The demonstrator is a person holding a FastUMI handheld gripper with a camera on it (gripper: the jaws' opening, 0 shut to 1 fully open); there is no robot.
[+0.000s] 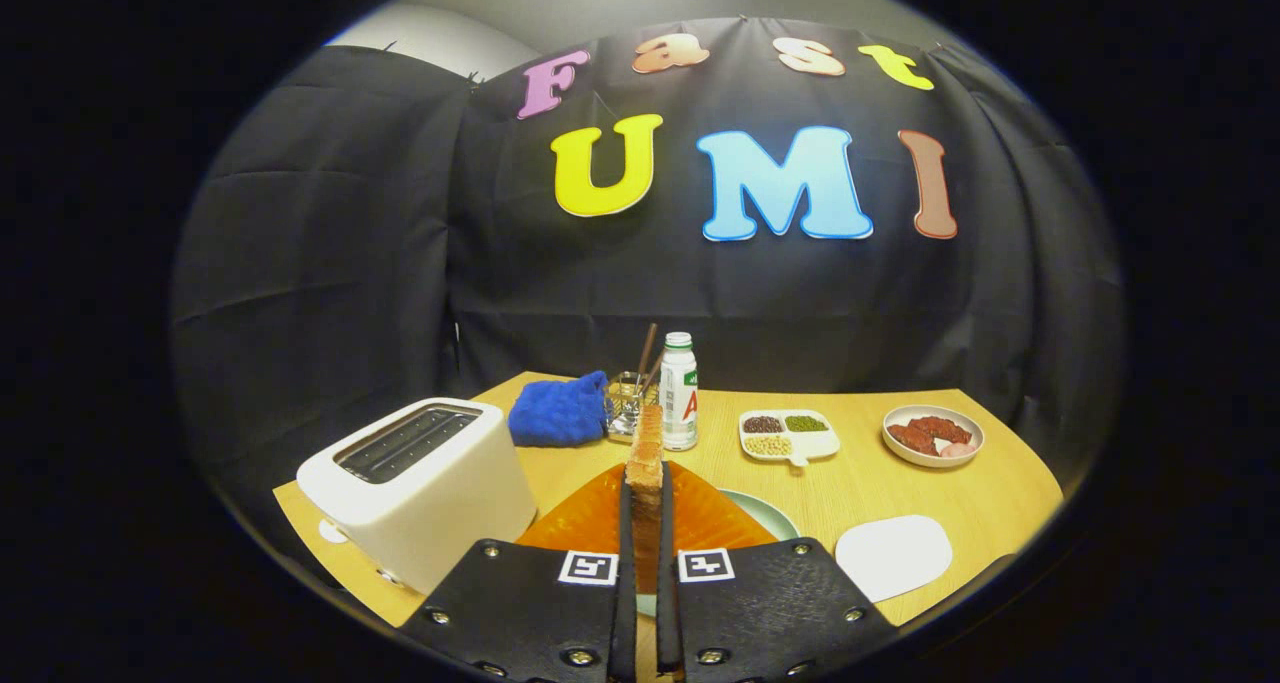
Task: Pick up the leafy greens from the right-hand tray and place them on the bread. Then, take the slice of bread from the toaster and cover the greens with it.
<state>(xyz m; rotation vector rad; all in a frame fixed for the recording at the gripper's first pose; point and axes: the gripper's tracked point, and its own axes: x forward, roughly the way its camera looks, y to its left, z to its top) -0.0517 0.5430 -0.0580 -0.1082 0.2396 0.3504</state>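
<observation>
Gripper view: the gripper (645, 523) pinches an upright bread slice (645, 453) above the orange plate (700, 518); beyond, a divided dish (822, 445) holds beans, a bowl (933, 455) meat.

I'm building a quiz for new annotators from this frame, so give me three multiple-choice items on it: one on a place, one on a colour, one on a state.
1. Where is the slice of bread?
A. In the toaster slot
B. Upright between the tool's fingers
C. Flat on the white tray

2. What colour is the cloth beside the wire holder?
A. Blue
B. Red
C. Green

3. What is the state of the tool?
A. Wide open
B. Shut on the bottle
C. Shut on the slice of bread

Answers:
1 B, the slice stands edge-on between both fingers, above the orange plate.
2 A, it is bright blue.
3 C, both fingers press the slice's sides; the toaster slots look empty.
</observation>
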